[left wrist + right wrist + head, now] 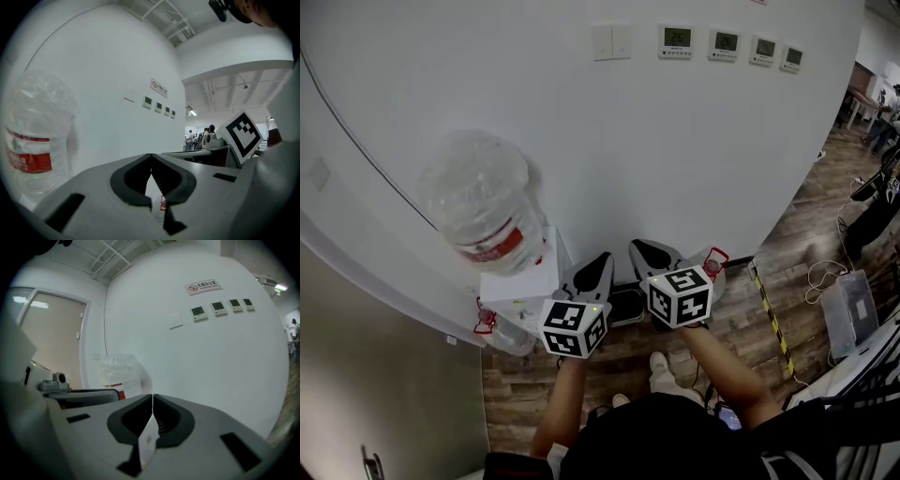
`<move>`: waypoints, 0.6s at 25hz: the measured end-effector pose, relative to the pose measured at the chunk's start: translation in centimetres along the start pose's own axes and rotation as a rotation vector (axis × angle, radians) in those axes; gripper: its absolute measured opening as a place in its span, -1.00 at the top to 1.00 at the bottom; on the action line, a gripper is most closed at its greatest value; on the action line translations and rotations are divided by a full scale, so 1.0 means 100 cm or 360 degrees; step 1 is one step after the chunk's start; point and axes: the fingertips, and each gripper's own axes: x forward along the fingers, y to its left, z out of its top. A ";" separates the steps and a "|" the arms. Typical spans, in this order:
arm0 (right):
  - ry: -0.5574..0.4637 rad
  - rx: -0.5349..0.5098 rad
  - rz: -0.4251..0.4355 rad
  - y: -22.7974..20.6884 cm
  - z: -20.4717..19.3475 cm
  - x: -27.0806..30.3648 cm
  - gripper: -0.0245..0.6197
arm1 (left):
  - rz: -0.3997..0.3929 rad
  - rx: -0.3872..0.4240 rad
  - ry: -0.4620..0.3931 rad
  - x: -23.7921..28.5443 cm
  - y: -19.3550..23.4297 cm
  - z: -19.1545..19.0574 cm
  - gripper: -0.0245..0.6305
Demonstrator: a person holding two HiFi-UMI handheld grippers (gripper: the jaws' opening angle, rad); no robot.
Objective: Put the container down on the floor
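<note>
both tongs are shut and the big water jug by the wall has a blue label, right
Not quite: the label on the water jug is red, not blue, as the left gripper view shows plainly. The rest stands: the left tongs and the right tongs are both shut.
</note>
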 end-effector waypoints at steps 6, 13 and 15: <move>-0.0012 0.0007 -0.0029 0.020 -0.002 -0.015 0.83 | -0.0028 0.0017 -0.0017 -0.024 -0.006 0.001 0.87; -0.0034 0.0015 -0.0084 0.032 -0.003 -0.026 0.83 | -0.0071 0.0003 -0.0042 -0.040 -0.009 0.000 0.87; -0.0048 0.0005 -0.0083 0.037 0.000 -0.030 0.83 | -0.0076 -0.0004 -0.0040 -0.042 -0.011 -0.001 0.87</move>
